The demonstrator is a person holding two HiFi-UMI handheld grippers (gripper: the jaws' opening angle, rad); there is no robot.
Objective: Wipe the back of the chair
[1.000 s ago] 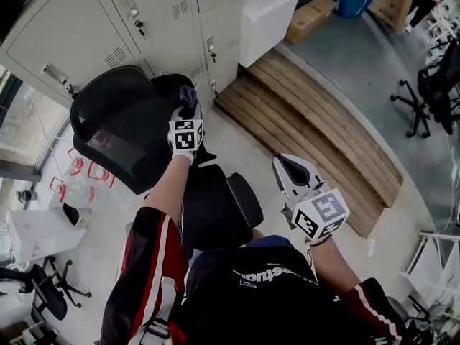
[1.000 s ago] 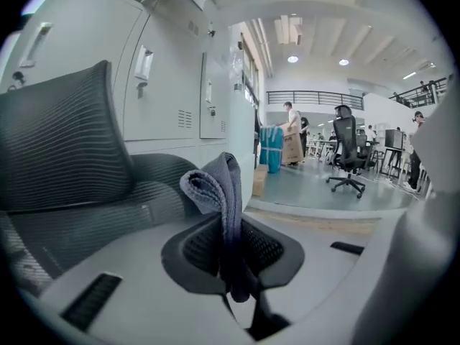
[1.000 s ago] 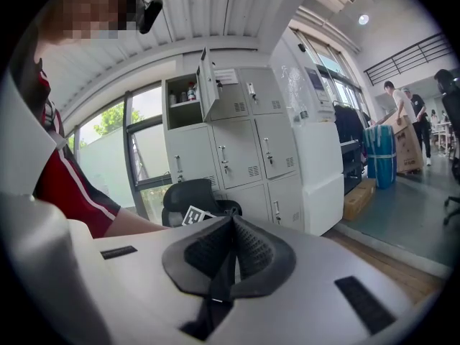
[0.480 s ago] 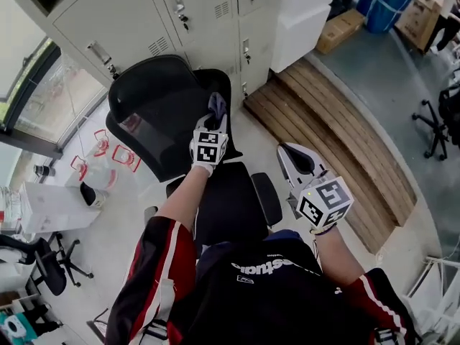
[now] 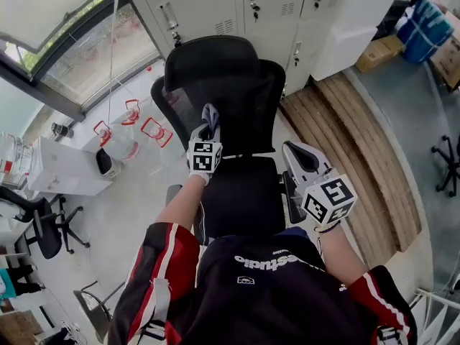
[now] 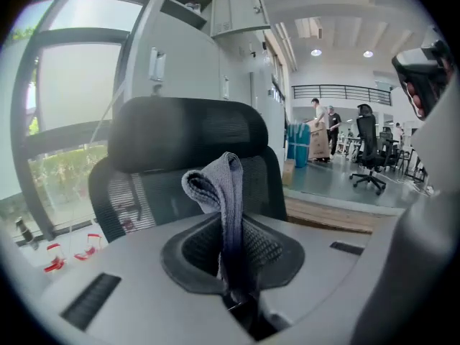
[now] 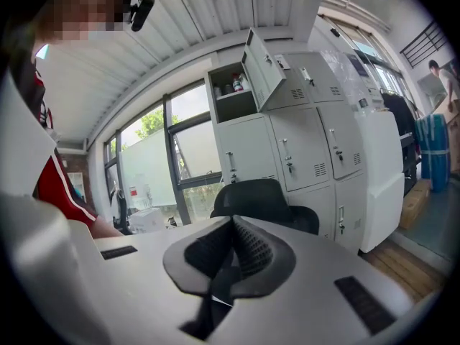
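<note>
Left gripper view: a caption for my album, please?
Folded grey cloth pinched in the left tongs, facing the black chair.

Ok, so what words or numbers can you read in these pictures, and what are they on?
"studio" (maybe; it is upside down and its start is unclear): white print on the person's black top.
Black-and-white square markers on the left gripper and right gripper: patterns, no words.
Red marks on the clear plastic water jugs: too small to read.
Pale grey metal lockers: nothing readable.
</note>
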